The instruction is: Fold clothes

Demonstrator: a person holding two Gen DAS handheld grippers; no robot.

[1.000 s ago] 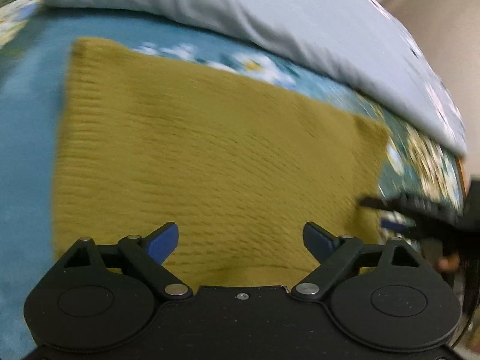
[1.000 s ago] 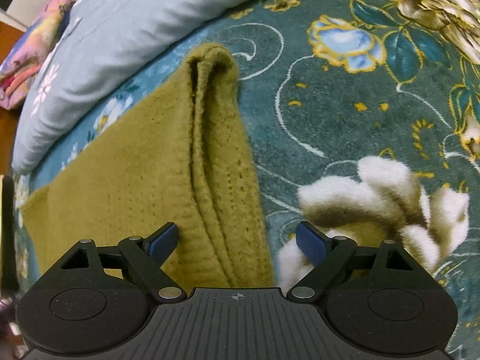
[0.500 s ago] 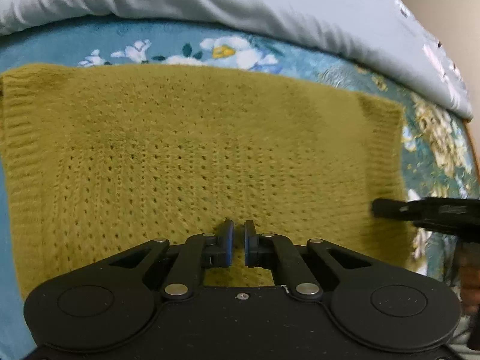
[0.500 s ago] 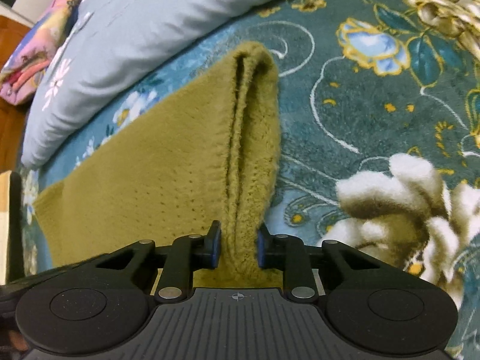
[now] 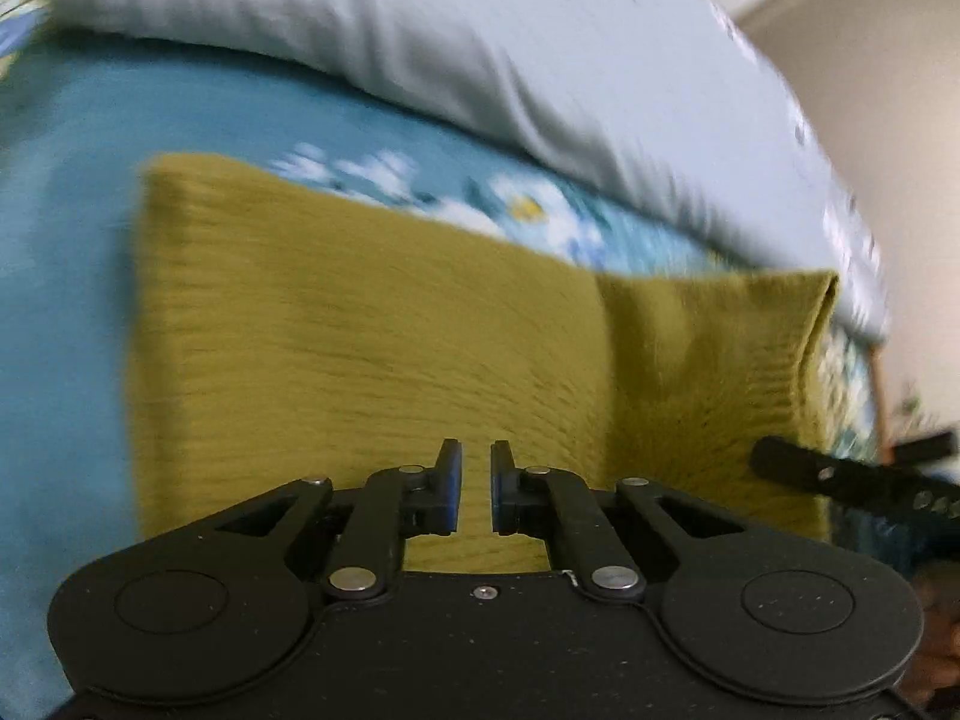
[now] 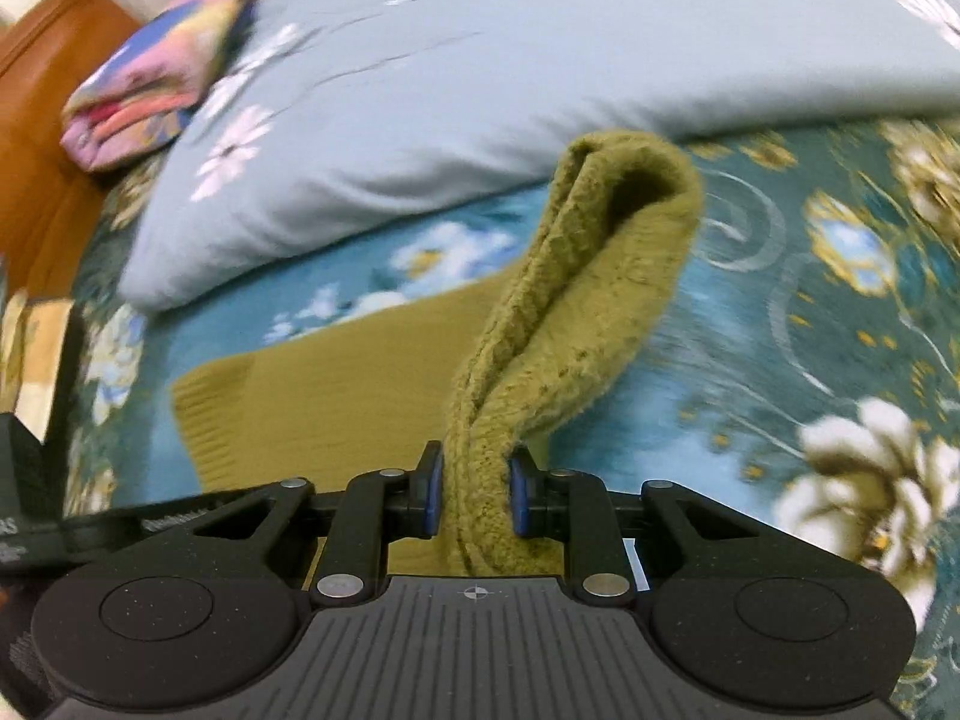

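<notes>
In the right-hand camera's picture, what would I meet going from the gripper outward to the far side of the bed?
right gripper → olive knitted sweater → teal floral bedspread → pale blue quilt → folded colourful cloth

A teal floral bedspread covers the bed. A pale blue quilt with white flowers lies bunched along its far side. Folded pink-and-blue cloth rests on the quilt, beside an orange-brown headboard.
</notes>
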